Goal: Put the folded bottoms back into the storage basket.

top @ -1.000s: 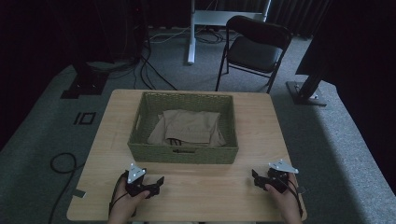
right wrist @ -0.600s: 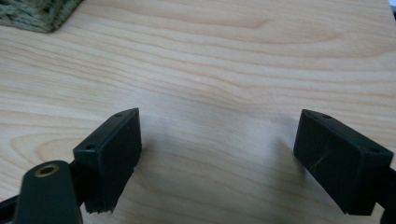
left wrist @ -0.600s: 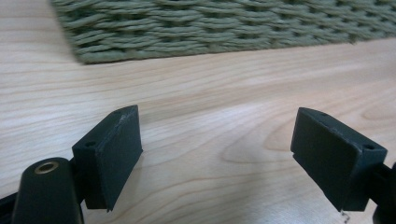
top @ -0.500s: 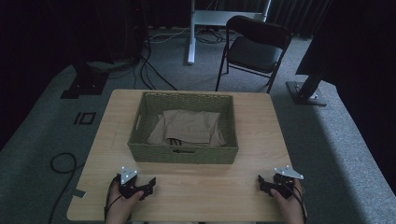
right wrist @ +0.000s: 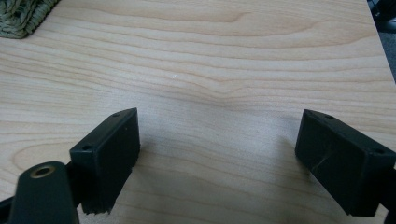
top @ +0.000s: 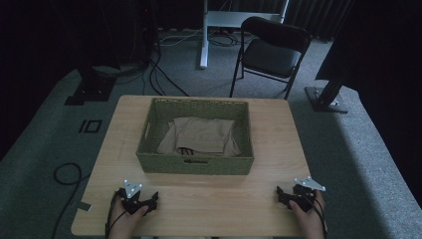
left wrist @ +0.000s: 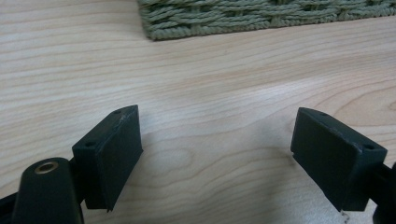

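A green woven basket (top: 195, 165) stands in the middle of the light wooden table (top: 214, 201). A folded beige cloth (top: 204, 135) lies inside it. My left gripper (top: 148, 200) rests low over the table near the front left, a hand's width before the basket's front wall. Its jaws are open on bare wood in the left gripper view (left wrist: 215, 128), with the basket's base (left wrist: 261, 16) just ahead. My right gripper (top: 284, 195) sits near the front right corner, open over bare wood (right wrist: 217, 126). A basket corner (right wrist: 18, 16) shows at the upper left there.
A black folding chair (top: 271, 50) stands beyond the table on grey carpet. Cables (top: 64, 174) loop on the floor at the left. Dark stand bases (top: 326, 99) sit to the right, and a white post (top: 203, 40) is at the back.
My left gripper has drifted left and toward the near table edge. The right gripper has shifted only slightly to the right. Both stay open.
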A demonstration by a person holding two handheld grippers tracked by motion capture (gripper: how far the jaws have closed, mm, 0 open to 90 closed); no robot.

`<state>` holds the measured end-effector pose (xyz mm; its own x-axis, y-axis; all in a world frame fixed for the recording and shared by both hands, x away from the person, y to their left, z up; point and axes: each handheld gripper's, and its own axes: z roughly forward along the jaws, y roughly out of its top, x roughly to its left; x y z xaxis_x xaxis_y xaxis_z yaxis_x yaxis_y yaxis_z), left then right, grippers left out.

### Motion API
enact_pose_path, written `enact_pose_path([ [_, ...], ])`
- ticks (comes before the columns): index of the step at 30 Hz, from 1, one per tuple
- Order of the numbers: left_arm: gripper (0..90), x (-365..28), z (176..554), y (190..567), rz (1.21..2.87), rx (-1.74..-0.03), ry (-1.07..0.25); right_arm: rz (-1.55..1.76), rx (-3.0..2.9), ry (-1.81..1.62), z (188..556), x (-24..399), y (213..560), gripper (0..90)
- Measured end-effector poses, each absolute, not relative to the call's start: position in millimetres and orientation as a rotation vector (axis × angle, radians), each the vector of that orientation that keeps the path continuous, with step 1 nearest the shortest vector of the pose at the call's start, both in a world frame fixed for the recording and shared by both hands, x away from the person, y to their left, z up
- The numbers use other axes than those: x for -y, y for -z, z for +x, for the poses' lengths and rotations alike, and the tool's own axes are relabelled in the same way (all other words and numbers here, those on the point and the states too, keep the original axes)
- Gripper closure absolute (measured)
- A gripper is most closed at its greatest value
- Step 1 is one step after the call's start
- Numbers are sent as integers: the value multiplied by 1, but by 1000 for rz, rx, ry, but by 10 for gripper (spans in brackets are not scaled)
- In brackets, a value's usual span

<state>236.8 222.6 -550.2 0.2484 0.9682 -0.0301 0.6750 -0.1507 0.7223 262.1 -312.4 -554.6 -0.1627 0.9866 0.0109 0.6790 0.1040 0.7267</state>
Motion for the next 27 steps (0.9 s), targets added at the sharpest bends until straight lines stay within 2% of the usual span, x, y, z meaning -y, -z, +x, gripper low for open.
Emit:
enact_pose_path([
  [6,171,-233,234,550,1938,-1489,-630,1623,-1898,-828,262,312,555,128],
  [9,156,-241,231,550,1955,-1488,-784,1624,-1898,-827,262,312,555,128],
  [12,157,-247,230,551,1912,-1521,-704,1624,-1898,-827,262,312,555,128],
  [15,156,-251,228,553,1876,-1541,-688,1624,-1897,-827,262,312,555,128],
  [20,152,-253,229,553,1809,-1639,-723,1649,-1871,-816,262,310,555,125],
  [27,105,-253,228,555,1785,-1675,-738,1660,-1858,-811,262,309,555,125],
])
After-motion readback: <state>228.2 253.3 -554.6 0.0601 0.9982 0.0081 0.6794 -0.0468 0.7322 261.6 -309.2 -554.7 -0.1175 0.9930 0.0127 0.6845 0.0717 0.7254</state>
